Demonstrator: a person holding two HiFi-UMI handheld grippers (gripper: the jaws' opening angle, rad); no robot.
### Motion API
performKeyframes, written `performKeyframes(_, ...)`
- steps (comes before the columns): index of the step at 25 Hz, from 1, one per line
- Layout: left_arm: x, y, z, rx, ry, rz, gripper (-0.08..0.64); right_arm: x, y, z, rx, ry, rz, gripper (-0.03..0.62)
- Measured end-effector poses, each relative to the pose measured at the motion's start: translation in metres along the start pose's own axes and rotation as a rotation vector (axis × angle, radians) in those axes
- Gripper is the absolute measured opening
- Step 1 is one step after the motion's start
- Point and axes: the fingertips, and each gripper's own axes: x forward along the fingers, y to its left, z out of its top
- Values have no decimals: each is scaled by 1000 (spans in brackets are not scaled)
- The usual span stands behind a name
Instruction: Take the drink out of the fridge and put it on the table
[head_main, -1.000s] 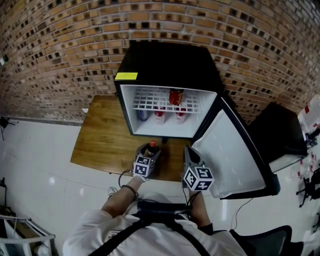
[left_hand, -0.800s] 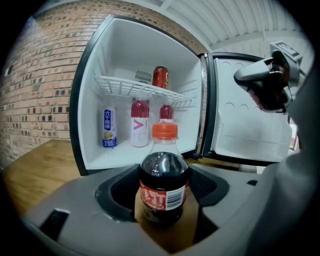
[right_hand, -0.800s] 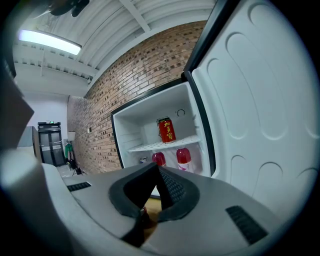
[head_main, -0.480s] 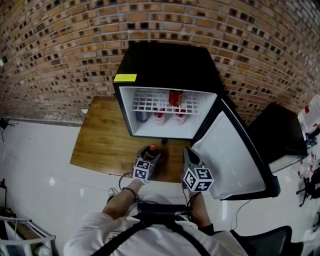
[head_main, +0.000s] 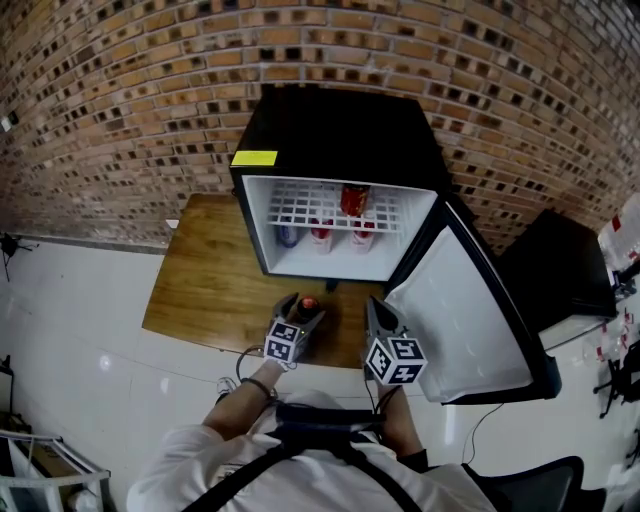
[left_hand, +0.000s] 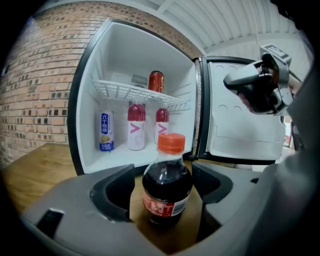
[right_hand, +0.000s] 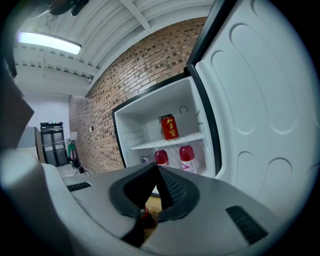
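Bottle (left_hand: 167, 187) stands near table's (head_main: 200, 290) front edge

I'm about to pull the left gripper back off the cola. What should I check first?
1. Cola bottle upright on the table: ok.
2. Left gripper let go: ok. Its fingers have just been opening, and there is a gap on each side of the bottle between them.
3. Right gripper shut and empty: ok.
4. Way back for the left gripper free: cannot tell.
5. Fridge door closed: not ok, it stands open.
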Motion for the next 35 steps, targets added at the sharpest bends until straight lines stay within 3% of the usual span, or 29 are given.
performKeyframes(10, -63, 6, 83, -59, -215, 2, 359, 7, 9, -1, -14, 12, 27, 14)
performKeyframes(14, -91, 11, 118, -81, -278, 32, 182, 8, 17, -2, -23, 19, 45, 15)
performKeyframes(17, -102, 21, 132, -100, -275, 101, 6, 9, 20, -3, -28, 22, 49, 15)
performKeyframes(20, -106, 26, 138, -121, -249, 129, 5, 8, 22, -5, -27, 26, 46, 15)
performKeyframes(35, -100, 17, 153, -149, -193, 94, 5, 6, 18, -7, -44, 30, 23, 14)
